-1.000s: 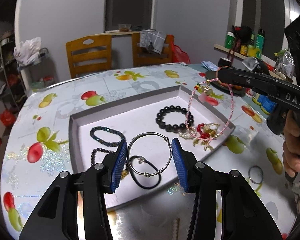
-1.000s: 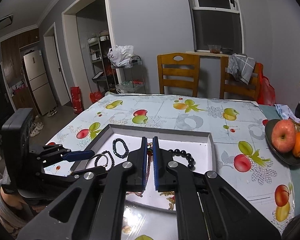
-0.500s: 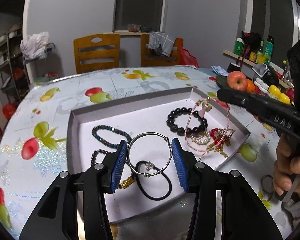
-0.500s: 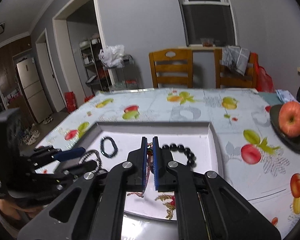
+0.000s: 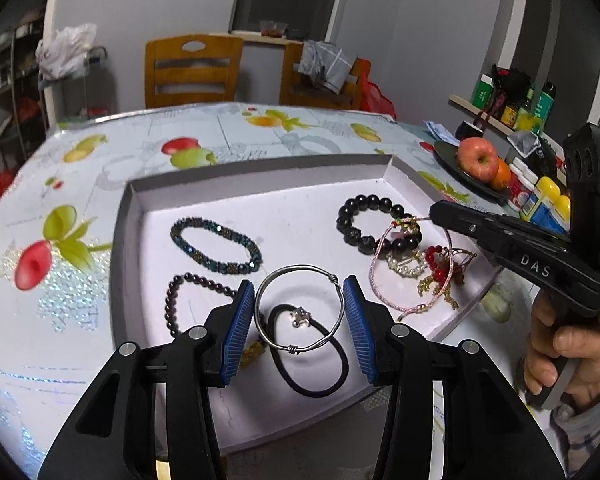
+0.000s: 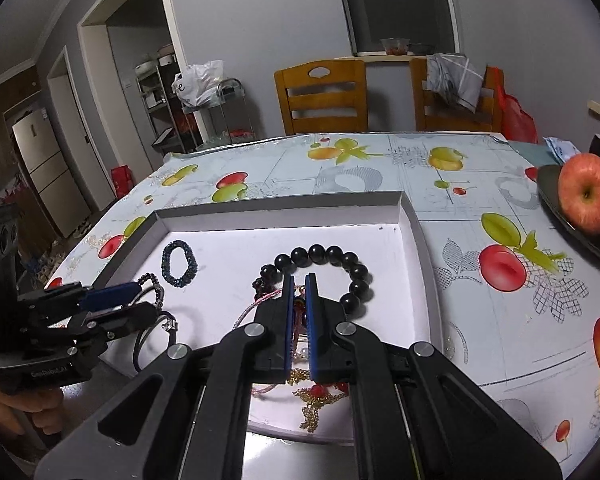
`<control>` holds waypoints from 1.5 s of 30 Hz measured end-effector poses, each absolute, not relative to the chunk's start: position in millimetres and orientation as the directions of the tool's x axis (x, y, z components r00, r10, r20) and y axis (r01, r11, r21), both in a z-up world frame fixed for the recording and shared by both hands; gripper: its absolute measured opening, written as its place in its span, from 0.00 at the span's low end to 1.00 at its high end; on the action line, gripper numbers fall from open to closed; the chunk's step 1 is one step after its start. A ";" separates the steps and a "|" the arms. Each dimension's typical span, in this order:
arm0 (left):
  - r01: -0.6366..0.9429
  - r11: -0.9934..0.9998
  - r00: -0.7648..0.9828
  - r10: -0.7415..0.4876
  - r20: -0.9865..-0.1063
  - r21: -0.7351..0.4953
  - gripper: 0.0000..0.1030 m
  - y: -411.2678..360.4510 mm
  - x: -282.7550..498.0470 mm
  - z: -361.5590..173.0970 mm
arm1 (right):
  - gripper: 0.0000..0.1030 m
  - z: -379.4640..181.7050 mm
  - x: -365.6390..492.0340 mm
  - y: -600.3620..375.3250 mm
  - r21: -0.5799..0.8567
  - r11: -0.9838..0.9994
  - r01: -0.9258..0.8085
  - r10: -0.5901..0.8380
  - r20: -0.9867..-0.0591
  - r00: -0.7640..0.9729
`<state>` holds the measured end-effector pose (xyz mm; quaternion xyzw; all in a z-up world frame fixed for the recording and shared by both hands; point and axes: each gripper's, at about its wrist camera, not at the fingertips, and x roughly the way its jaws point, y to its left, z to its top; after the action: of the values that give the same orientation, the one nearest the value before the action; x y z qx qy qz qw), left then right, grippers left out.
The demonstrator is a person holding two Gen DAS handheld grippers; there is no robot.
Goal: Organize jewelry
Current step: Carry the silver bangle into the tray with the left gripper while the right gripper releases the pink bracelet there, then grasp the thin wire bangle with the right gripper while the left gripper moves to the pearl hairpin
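A shallow grey tray (image 5: 260, 168) with a white floor holds jewelry. My left gripper (image 5: 300, 312) is shut on a silver wire bangle (image 5: 268, 336), held just above a black cord bracelet (image 5: 336, 380) in the tray. My right gripper (image 6: 299, 292) is shut on a pink cord bracelet (image 5: 374, 280), whose loop droops onto the tray beside the black bead bracelet (image 5: 364, 204). A blue bead bracelet (image 5: 216, 246) and a dark red bead bracelet (image 5: 176, 300) lie at the tray's left. A gold and red tangle (image 5: 440, 276) lies under the right gripper.
The tray sits on a table with a fruit-print cloth (image 6: 500, 264). A dark plate with an apple (image 6: 584, 196) and an orange stands at the right. Bottles and jars (image 5: 540, 196) stand beyond it. Two wooden chairs (image 6: 324, 96) stand at the far side.
My right gripper has come down with the pink cord bracelet, from high above the tray to just over its floor. My left gripper has kept the silver bangle and also sunk closer to the tray.
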<state>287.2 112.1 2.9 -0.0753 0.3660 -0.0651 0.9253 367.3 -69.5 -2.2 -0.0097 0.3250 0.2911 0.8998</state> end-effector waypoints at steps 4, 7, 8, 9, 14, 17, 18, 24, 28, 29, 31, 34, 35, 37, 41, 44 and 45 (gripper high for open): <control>0.065 0.979 0.712 -0.182 -0.678 -0.194 0.46 111.6 288.7 0.6 | 0.05 -2.6 366.7 -70.7 0.169 0.832 -0.528 0.515 -0.590 0.622; 0.058 0.980 0.712 -0.175 -0.680 -0.192 0.46 112.0 288.4 0.3 | 0.05 -3.7 367.8 -71.2 0.173 0.834 -0.524 0.512 -0.597 0.618; 0.057 0.980 0.713 -0.174 -0.680 -0.192 0.46 112.2 288.5 0.3 | 0.05 -3.9 368.1 -72.1 0.176 0.835 -0.522 0.512 -0.597 0.618; 0.054 0.980 0.713 -0.173 -0.680 -0.192 0.46 112.5 288.7 0.2 | 0.06 -3.8 368.8 -72.4 0.176 0.836 -0.520 0.510 -0.598 0.618; 0.039 0.981 0.731 -0.158 -0.664 -0.190 0.71 115.1 285.2 2.8 | 0.29 -3.0 366.0 -72.1 0.165 0.834 -0.527 0.510 -0.595 0.621; 0.031 0.981 0.741 -0.150 -0.655 -0.190 0.72 116.5 283.3 4.8 | 0.32 -0.3 362.8 -71.6 0.162 0.829 -0.535 0.518 -0.584 0.625; 0.031 0.981 0.740 -0.150 -0.655 -0.190 0.73 116.1 283.2 4.9 | 0.34 0.5 362.4 -71.5 0.165 0.827 -0.537 0.521 -0.582 0.624; 0.029 0.986 0.751 -0.130 -0.648 -0.163 0.77 112.6 278.0 8.3 | 0.56 6.2 359.8 -74.2 0.162 0.829 -0.536 0.524 -0.560 0.641; 0.033 0.989 0.756 -0.119 -0.643 -0.144 0.81 109.6 275.3 9.5 | 0.63 7.3 359.3 -74.0 0.157 0.830 -0.536 0.523 -0.556 0.646; 0.031 0.990 0.758 -0.115 -0.642 -0.141 0.82 109.1 274.9 9.5 | 0.64 6.7 359.0 -73.1 0.150 0.830 -0.537 0.519 -0.557 0.648; 0.016 0.991 0.761 -0.099 -0.642 -0.134 0.84 109.4 274.1 10.0 | 0.65 6.7 358.4 -71.6 0.139 0.831 -0.539 0.515 -0.560 0.650; 0.008 0.990 0.763 -0.096 -0.639 -0.139 0.84 111.5 272.7 10.0 | 0.73 10.0 356.8 -71.0 0.139 0.827 -0.545 0.523 -0.548 0.653; 0.006 0.990 0.766 -0.095 -0.636 -0.141 0.84 112.0 271.8 10.4 | 0.73 12.0 356.0 -70.9 0.145 0.822 -0.551 0.532 -0.542 0.650; 0.013 0.988 0.771 -0.109 -0.627 -0.156 0.84 114.3 269.8 11.3 | 0.76 15.3 355.6 -72.7 0.167 0.817 -0.552 0.545 -0.536 0.645; 0.010 0.989 0.751 -0.104 -0.652 -0.147 0.85 115.4 266.9 11.8 | 0.82 28.4 350.5 -78.3 0.177 0.815 -0.552 0.548 -0.544 0.635; 0.026 0.990 0.750 -0.113 -0.651 -0.141 0.85 112.4 257.7 23.0 | 0.86 42.2 337.4 -84.3 0.144 0.805 -0.576 0.550 -0.545 0.633; 0.034 0.990 0.750 -0.115 -0.652 -0.136 0.85 110.4 254.7 25.9 | 0.87 45.9 331.8 -87.8 0.130 0.803 -0.581 0.548 -0.542 0.637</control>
<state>254.7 110.4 25.9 -0.0577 0.3515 -0.0399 0.9336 331.8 -87.8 45.9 -0.0283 0.2899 0.3122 0.9043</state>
